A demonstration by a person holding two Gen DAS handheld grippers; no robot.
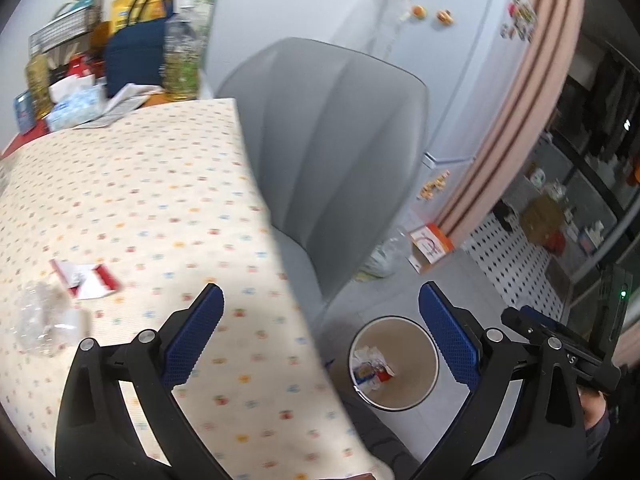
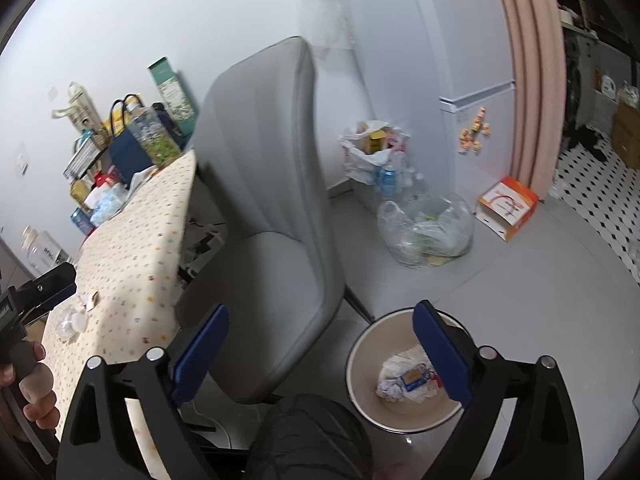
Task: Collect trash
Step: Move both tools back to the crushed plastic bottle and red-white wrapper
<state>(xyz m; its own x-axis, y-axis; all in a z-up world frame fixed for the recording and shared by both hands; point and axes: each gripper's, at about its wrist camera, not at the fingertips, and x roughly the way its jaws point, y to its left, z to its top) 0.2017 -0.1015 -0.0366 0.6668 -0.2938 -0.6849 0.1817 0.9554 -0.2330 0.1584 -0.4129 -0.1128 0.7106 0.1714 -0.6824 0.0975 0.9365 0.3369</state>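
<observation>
The trash still out is a torn red-and-white wrapper (image 1: 86,278) lying flat on the table (image 1: 168,200), with a crumpled clear plastic bottle (image 1: 44,322) just beside it, nearer the table's near edge; both are blurred, and no print on either can be read. More trash already sits in the round bin (image 2: 360,360) on the floor beside the chair: crumpled white paper, a small blue-and-yellow packet and a bit of red, heaped at the bottom of its beige inside. The left gripper (image 1: 320,336) hangs over the table's edge with its blue-padded jaws spread wide and nothing between them; the right gripper (image 2: 320,352) stands above the bin and chair, jaws likewise released and empty. A hand (image 2: 30,384) grips the handle of the left tool. No lettering around the room is sharp enough to read, not even on the orange-and-white carton (image 2: 508,206) lying on the floor. The table wears a cream cloth dotted with small coloured motifs; at its far end stand oil bottles, a navy bag and boxes against a white wall. A grey chair (image 2: 272,200) is pushed up to the table, a white fridge (image 1: 452,60) carries magnets, a clear bag of empty bottles (image 2: 426,230) slumps on the grey floor, and black-and-white tiling starts beyond a pink door frame.
</observation>
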